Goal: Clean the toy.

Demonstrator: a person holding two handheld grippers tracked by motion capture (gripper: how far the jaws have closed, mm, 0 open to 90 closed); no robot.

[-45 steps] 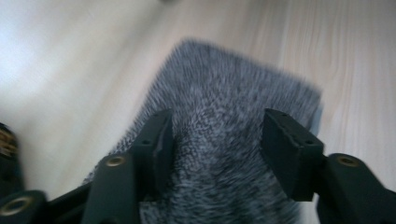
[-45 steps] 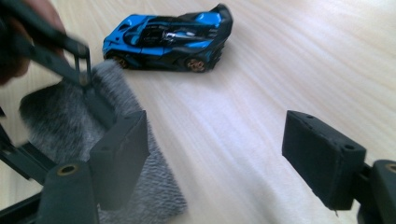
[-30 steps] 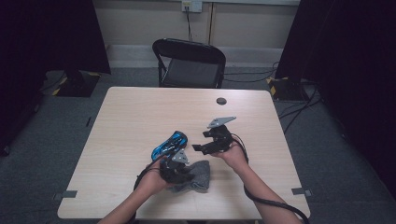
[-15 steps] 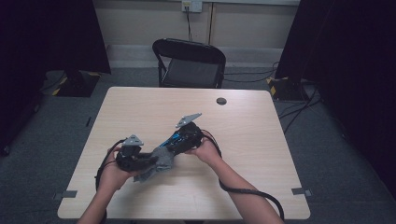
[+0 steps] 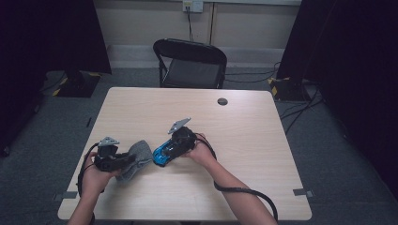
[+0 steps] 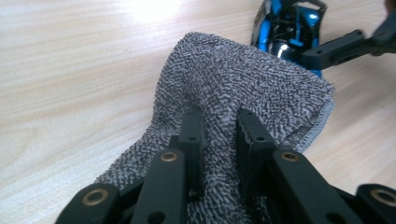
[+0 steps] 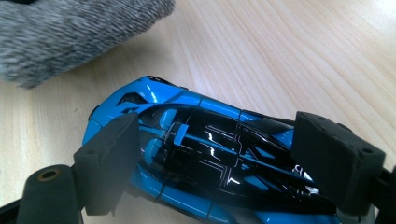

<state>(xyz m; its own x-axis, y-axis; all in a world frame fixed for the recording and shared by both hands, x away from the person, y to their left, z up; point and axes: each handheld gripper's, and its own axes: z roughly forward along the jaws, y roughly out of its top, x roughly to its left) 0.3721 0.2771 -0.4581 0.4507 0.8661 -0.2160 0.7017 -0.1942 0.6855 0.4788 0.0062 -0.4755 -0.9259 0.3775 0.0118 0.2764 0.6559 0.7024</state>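
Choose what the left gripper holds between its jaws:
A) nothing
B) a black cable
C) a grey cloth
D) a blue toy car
C: in the left gripper view, the left gripper has its jaws pinched on a fold of the grey cloth; the blue car sits between the right gripper's jaws.

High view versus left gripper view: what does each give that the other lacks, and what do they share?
High view: the black chair behind the table and a small dark disc near the table's far edge. Left gripper view: the left gripper up close, its jaws shut on a fold of the grey cloth, with the knit plain to see. Shared: the cloth, the blue toy car just beyond it, and the table.
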